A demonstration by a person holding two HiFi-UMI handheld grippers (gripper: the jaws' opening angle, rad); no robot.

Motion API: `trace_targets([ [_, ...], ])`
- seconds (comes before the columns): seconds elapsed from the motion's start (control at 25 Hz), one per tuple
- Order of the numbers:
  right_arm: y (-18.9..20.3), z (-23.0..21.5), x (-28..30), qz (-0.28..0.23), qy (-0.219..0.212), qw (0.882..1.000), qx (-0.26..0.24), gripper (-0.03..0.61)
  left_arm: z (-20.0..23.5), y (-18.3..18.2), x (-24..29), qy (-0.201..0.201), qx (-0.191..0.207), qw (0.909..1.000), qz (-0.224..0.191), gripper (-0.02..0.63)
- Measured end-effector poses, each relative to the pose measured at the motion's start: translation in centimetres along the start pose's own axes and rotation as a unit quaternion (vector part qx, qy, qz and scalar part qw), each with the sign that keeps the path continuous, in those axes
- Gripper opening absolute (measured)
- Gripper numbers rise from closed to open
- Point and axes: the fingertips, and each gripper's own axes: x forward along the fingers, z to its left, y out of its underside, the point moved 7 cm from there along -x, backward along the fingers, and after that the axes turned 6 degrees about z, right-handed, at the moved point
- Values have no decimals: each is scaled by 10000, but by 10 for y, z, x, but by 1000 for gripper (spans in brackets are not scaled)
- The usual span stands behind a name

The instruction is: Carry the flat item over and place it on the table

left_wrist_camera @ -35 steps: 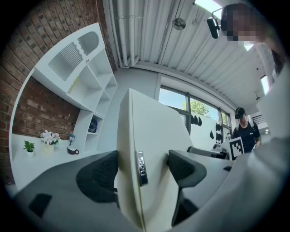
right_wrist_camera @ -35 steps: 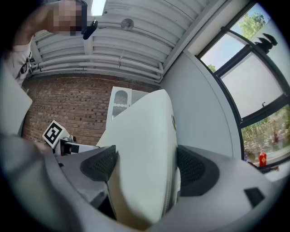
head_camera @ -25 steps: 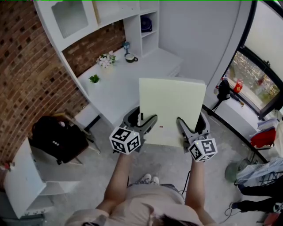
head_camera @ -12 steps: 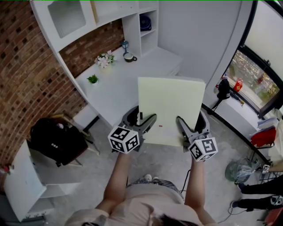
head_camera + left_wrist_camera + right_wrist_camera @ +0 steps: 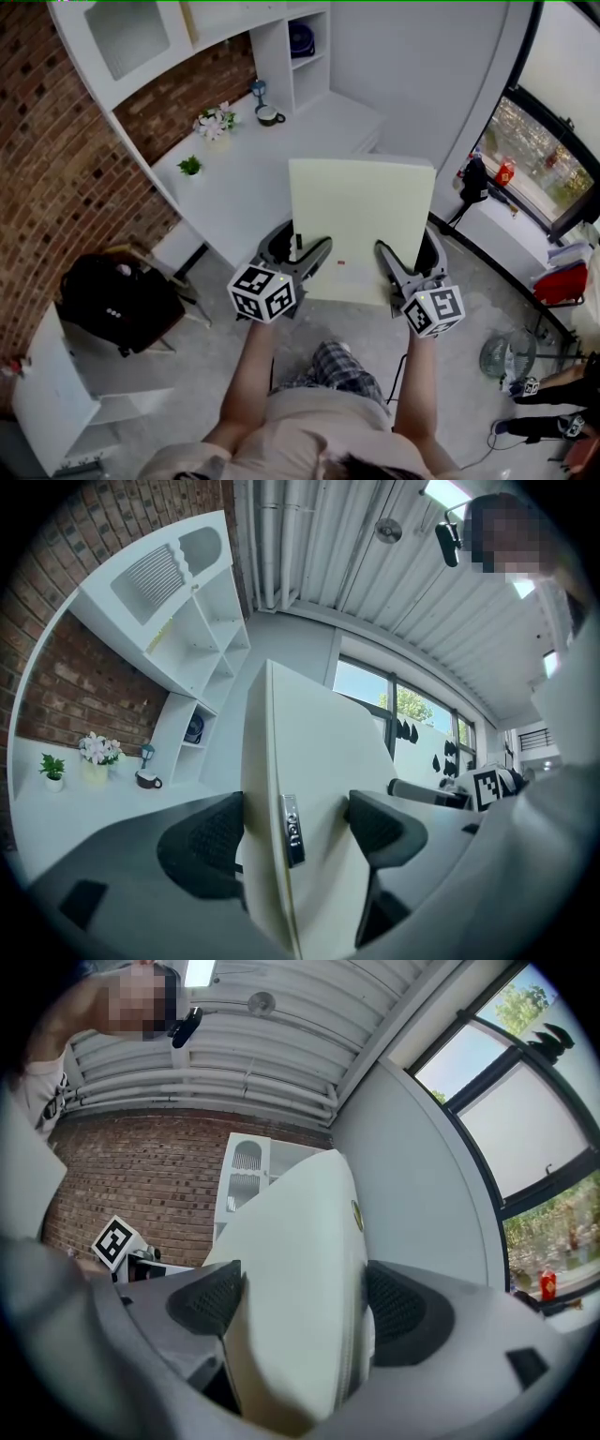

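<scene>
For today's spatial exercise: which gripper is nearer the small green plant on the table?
Left. The left gripper is down-right of the plant; the right gripper lies farther right, across the panel.

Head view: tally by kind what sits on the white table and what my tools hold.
Green plant: 1
Flower vase: 1
Cup: 1
Blue ornament: 1
Flat panel, clamped by left tool and right tool: 1
Total: 5

Head view steeply downward; 2 close, upward tool views; common flat panel (image 5: 361,225)
</scene>
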Motion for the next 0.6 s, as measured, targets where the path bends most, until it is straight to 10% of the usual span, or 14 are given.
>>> trace_targets([
  [0.6,11,-49,75,32,-110,9998,136,427,54,-12,60,-180,-7,9998,73,339],
])
